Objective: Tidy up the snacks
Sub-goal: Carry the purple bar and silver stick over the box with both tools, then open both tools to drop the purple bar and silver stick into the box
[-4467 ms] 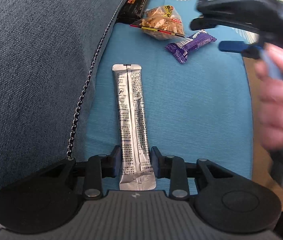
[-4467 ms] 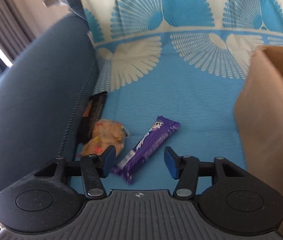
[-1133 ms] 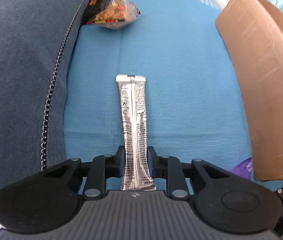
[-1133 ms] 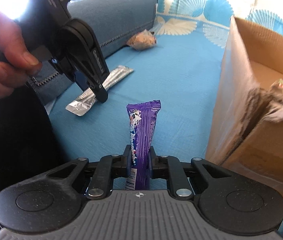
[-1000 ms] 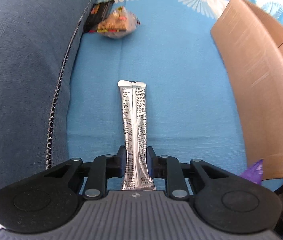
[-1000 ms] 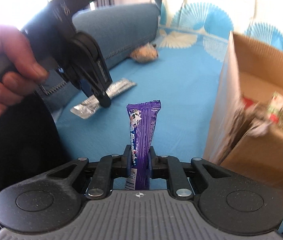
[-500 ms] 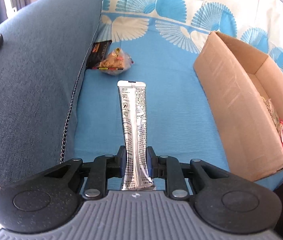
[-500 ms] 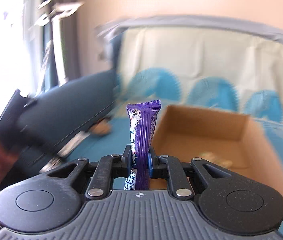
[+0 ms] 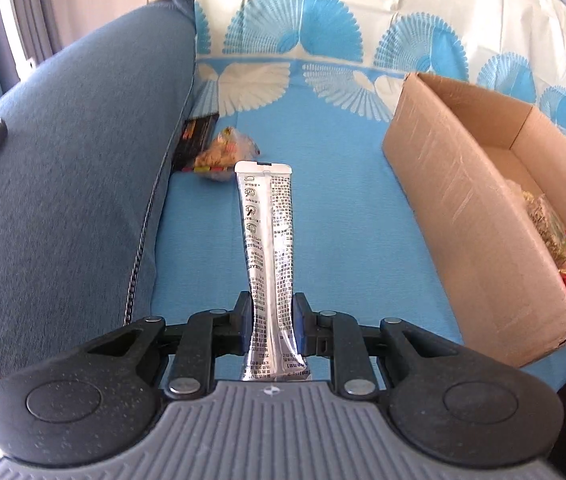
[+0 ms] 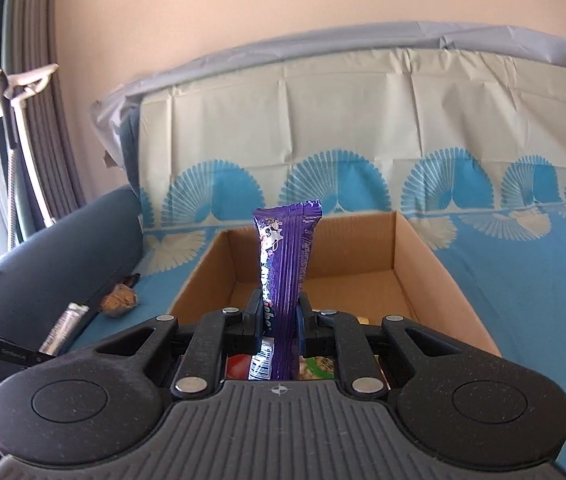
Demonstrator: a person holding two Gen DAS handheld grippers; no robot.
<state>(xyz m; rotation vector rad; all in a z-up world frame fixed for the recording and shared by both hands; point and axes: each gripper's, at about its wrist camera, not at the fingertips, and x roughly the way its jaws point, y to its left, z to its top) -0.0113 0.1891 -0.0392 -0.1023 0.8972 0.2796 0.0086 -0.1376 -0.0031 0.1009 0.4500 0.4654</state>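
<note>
Left view, far left: sofa arm [image 9: 63, 152]; black packet [image 9: 197, 136] and cracker bag [image 9: 225, 156] beside it, not yet boxed. Centre: left gripper [image 9: 271, 326] clenched on silver stick pack [image 9: 269, 248], above blue cover [image 9: 343, 200]. Right: cardboard box [image 9: 455, 200], some snacks inside. Right view, centre: right gripper [image 10: 281, 322] clenched on purple bar [image 10: 285, 264], above box. Nothing blocks path.

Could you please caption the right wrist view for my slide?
Right hand-held gripper holds a purple bar over the open box on the sofa.
</note>
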